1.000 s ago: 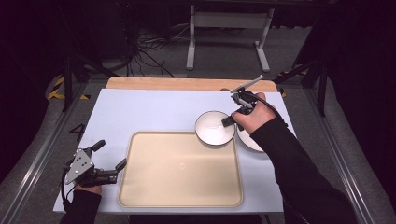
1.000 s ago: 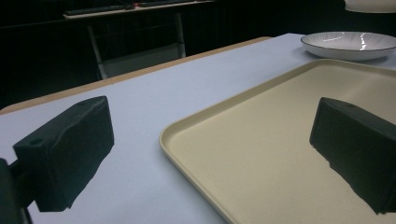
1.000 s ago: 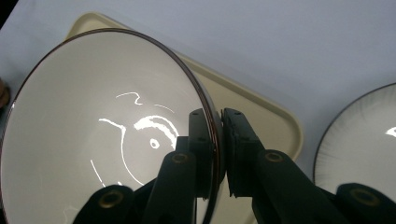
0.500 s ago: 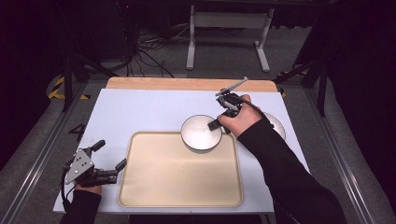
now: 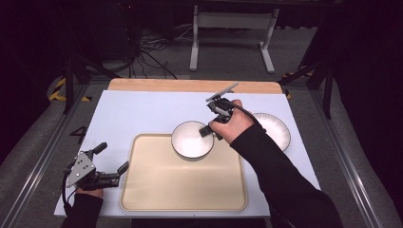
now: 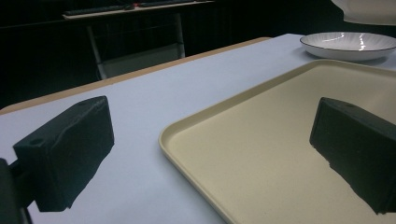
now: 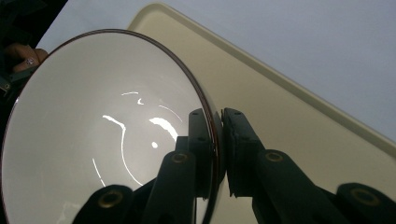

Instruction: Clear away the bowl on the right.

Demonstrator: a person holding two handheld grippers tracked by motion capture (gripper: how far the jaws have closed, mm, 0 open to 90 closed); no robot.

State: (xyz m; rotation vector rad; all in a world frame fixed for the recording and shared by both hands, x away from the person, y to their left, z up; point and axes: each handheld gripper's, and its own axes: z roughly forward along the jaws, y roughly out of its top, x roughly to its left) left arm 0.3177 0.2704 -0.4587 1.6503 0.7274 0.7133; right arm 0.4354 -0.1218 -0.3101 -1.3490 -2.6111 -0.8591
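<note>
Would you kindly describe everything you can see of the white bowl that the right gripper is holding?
The white bowl is round, glossy and ceramic-looking, with a thin dark line along its rim and an empty interior showing light glints. The right gripper pinches its rim, one jaw inside and one outside the wall. It sits over the far edge of the beige tray; the left gripper view shows it raised above the tray. Nothing else touches it.
</note>
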